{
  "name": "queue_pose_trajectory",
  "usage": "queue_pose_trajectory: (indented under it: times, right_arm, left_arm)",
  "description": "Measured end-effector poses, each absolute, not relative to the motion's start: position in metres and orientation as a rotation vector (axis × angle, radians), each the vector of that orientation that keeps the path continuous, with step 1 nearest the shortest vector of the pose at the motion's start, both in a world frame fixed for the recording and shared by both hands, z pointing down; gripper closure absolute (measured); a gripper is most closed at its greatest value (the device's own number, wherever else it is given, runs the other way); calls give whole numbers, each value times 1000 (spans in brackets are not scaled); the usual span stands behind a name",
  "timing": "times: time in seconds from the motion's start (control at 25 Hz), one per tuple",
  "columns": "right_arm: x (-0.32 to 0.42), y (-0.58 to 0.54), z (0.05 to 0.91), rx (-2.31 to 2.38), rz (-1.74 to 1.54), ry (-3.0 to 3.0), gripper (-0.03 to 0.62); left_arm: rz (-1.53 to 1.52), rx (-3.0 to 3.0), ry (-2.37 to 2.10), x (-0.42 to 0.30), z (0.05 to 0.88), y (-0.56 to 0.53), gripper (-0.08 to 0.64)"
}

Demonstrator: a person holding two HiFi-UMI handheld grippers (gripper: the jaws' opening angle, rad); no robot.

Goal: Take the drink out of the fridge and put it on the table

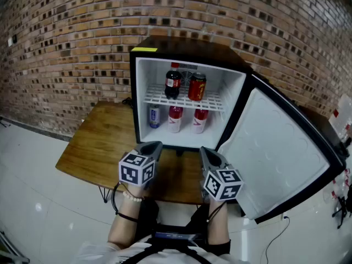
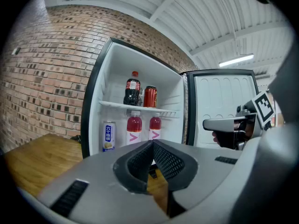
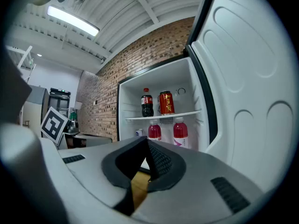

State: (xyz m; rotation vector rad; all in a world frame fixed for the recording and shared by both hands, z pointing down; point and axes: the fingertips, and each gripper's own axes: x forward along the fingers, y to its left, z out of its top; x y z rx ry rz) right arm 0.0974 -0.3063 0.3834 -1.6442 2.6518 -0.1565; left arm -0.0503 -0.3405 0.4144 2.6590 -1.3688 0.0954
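The black mini fridge (image 1: 144, 54) stands open on the wooden table (image 1: 104, 142). Its upper shelf holds a cola bottle (image 1: 172, 81) and a red can (image 1: 197, 87). Below are a blue-and-white can (image 1: 154, 116) and two pink drink bottles (image 1: 175, 118), (image 1: 201, 120). My left gripper (image 1: 155, 146) and right gripper (image 1: 204, 150) hover side by side over the table just in front of the fridge, both shut and empty. In the left gripper view the pads (image 2: 161, 160) meet at the tip. The right gripper view shows its pads (image 3: 161, 161) touching too, with the pink bottles (image 3: 154, 130) straight ahead.
The fridge door (image 1: 280, 147) hangs wide open to the right, close beside my right gripper. A brick wall (image 1: 66, 48) runs behind the fridge. The table's left half (image 1: 93, 147) is bare wood. White floor tiles (image 1: 33, 202) lie to the left.
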Motion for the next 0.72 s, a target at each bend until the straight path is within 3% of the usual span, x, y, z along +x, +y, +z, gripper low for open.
queue_pose_trajectory:
  times: [0.6, 0.72]
  right_arm:
    - [97, -304, 381, -1641, -147, 2655, 574]
    - [98, -303, 380, -1641, -143, 2652, 574]
  left_arm:
    - [108, 2671, -1411, -53, 405, -349, 560]
    - [130, 2686, -1439, -53, 388, -364, 420]
